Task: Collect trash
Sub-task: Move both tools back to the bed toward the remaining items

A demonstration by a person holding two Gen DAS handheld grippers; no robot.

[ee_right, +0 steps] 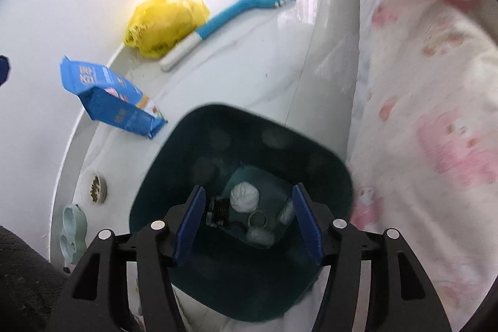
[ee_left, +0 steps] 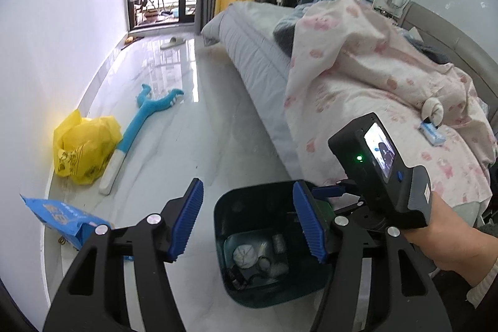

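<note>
A dark teal bin (ee_left: 224, 207) (ee_right: 218, 139) stands on the white floor beside the bed. It holds a crumpled white paper ball (ee_right: 244, 196) (ee_left: 244, 257), a dark wrapper (ee_right: 218, 210), a ring (ee_right: 257, 218) and clear plastic bits. My right gripper (ee_right: 249, 223) hangs straight over the bin's mouth, jaws apart, nothing between the blue pads. My left gripper (ee_left: 247, 223) is open and empty above the bin's left side. In the left wrist view a hand (ee_left: 445, 235) holds the right gripper's body (ee_left: 379, 170).
Along the wall lie a yellow plastic bag (ee_left: 82, 148) (ee_right: 165, 24), a blue packet (ee_right: 115, 95) (ee_left: 62, 217) and a long blue plush toy (ee_left: 146, 117). A bed with a pink quilt (ee_left: 373, 77) fills the right side, with a tissue pack (ee_left: 431, 134) on it. A food bowl (ee_right: 95, 187) sits near the wall.
</note>
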